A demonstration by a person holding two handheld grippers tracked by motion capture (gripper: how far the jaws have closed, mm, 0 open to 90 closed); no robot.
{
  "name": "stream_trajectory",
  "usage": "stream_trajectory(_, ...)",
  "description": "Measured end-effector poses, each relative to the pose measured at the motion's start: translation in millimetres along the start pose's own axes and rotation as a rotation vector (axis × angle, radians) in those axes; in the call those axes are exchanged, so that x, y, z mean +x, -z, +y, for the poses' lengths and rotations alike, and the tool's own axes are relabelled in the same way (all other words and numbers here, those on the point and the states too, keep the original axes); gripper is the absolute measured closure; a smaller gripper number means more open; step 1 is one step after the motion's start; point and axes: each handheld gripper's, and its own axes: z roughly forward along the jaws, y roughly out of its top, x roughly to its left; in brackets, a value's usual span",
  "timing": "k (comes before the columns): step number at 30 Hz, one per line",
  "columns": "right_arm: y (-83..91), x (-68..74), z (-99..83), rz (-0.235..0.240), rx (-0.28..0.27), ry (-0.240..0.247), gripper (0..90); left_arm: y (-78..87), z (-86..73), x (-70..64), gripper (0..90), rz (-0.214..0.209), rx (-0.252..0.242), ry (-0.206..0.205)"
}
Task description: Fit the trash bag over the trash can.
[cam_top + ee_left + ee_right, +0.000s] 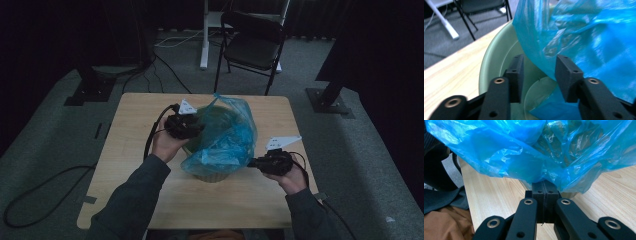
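A blue plastic bag (pixel 225 135) sits crumpled in and over a pale green bin (pixel 210 176) at the middle of the wooden table (pixel 135 115). My left gripper (pixel 197 127) is at the bin's left rim. Its jaws (pixel 539 75) stand open over the inside of the bin (pixel 491 55), with the bag's edge (pixel 586 37) hanging just past the fingertips. My right gripper (pixel 252 162) is at the bin's right side, low down. In the right gripper view it (pixel 544 186) is shut on a fold of the bag (pixel 524 150).
A black folding chair (pixel 252 45) and a white stand leg (pixel 204 35) are beyond the table's far edge. Cables (pixel 40 195) lie on the grey carpet to the left. The person's sleeve and clothing (pixel 441 195) are at the near table edge.
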Motion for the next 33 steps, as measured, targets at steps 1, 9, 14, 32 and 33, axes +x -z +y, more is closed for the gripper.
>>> stream_trajectory(1, 0.0, 0.0, 0.0, 0.0, 0.0, 0.0, 90.0, -1.6, 0.7, 0.2, 63.1, 0.011, 0.01, 0.0)
stream_trajectory(9, 1.9, 1.3, -1.6, -0.001, -0.003, 0.004, 90.0, -2.4, 5.8, 2.4, 89.9, 0.034, 0.01, -0.032)
stream_trajectory(14, 4.6, 3.3, -3.5, 0.003, 0.0, 0.015, 90.0, 9.0, 5.8, 19.2, 90.0, 0.084, -0.038, 0.019)
stream_trajectory(32, 6.7, 7.5, -5.6, 0.015, 0.006, 0.045, 90.0, 31.2, -20.2, 94.8, 90.0, 0.244, -0.091, 0.29)
stream_trajectory(33, 7.0, 7.5, -5.7, 0.017, 0.004, 0.046, 90.0, 30.6, -22.8, 98.0, 90.0, 0.252, -0.084, 0.304)
